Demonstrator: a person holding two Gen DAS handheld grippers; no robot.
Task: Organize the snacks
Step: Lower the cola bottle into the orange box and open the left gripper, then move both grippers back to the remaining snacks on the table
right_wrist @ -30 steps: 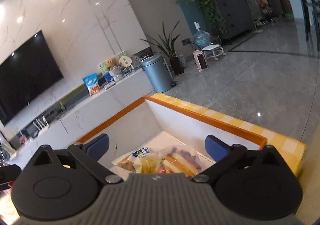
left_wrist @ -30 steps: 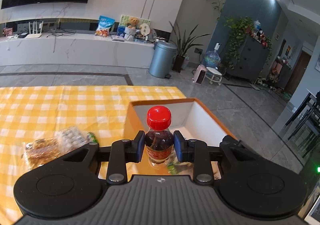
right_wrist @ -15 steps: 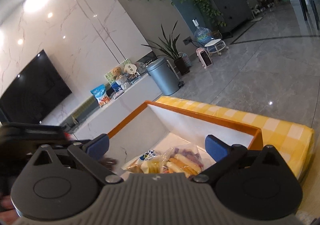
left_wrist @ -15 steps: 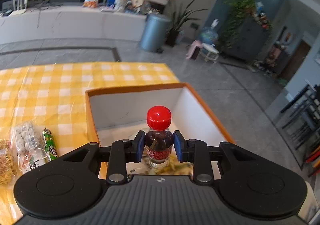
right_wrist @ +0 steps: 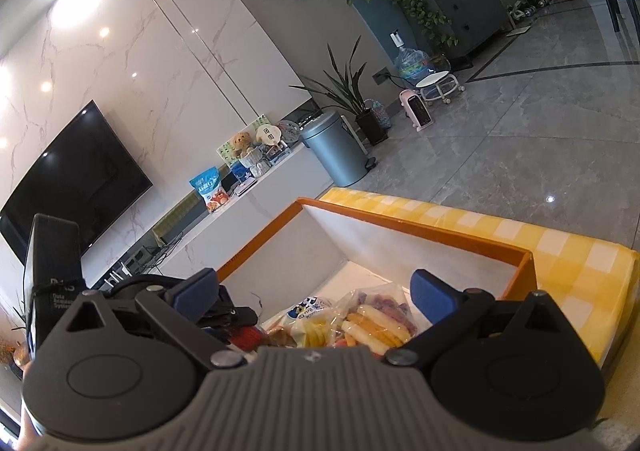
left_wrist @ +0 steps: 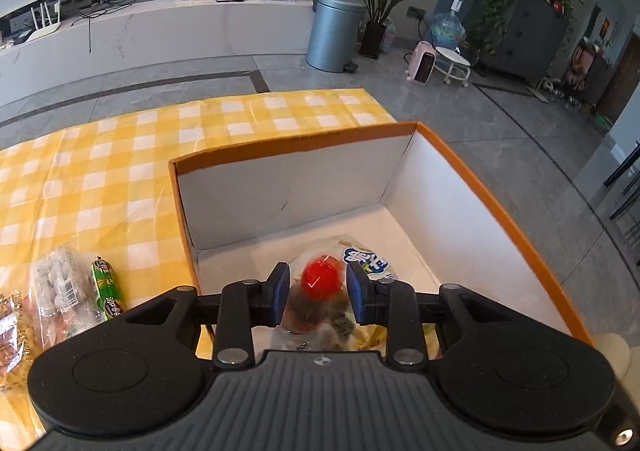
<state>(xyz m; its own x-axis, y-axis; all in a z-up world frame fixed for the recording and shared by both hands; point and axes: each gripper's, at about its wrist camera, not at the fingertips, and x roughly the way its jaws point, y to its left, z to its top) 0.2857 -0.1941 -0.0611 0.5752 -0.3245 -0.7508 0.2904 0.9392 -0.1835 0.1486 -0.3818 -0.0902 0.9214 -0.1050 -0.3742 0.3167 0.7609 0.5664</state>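
My left gripper (left_wrist: 318, 293) points steeply down into the orange-rimmed cardboard box with white inner walls (left_wrist: 304, 179). Its jaws are drawn narrow, and between them sits the small dark-liquid bottle with a red screw cap (left_wrist: 320, 281), blurred and tipped; I cannot tell for certain that the blue pads (left_wrist: 281, 293) press on it. Just beyond the right pad, on the box floor, lies a white and blue printed snack packet (left_wrist: 368, 261). Outside the box, well to the left of my left jaw, a clear bag of pale round snacks (left_wrist: 60, 291) and a green-wrapped sausage stick (left_wrist: 106, 289) rest on the yellow and white checked tablecloth (left_wrist: 100, 171).

My right gripper (right_wrist: 316, 297) hangs over the same box with jaws spread wide and nothing between them. Below their gap lies a clear bag of yellow and purple strips (right_wrist: 372, 321). Beyond its left jaw, the left gripper shows as a dark shape inside the box.
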